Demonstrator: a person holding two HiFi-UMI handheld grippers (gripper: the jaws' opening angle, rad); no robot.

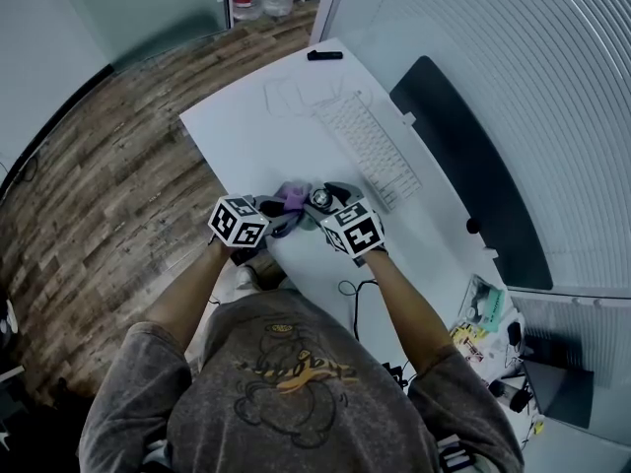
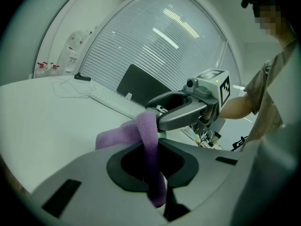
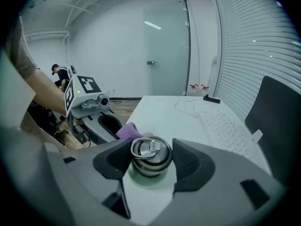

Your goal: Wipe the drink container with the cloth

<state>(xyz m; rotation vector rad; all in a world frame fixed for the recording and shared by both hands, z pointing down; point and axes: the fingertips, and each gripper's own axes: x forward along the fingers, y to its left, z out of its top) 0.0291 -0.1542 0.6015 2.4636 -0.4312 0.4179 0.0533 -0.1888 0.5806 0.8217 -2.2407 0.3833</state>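
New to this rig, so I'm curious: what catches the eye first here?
The purple cloth pinched in the left gripper, over the near edge of the white desk. Beside it, the right gripper clamps a steel drink container with a ring lid; a keyboard lies beyond.

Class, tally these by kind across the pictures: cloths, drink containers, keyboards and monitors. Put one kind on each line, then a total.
cloth: 1
drink container: 1
keyboard: 1
monitor: 1
Total: 4
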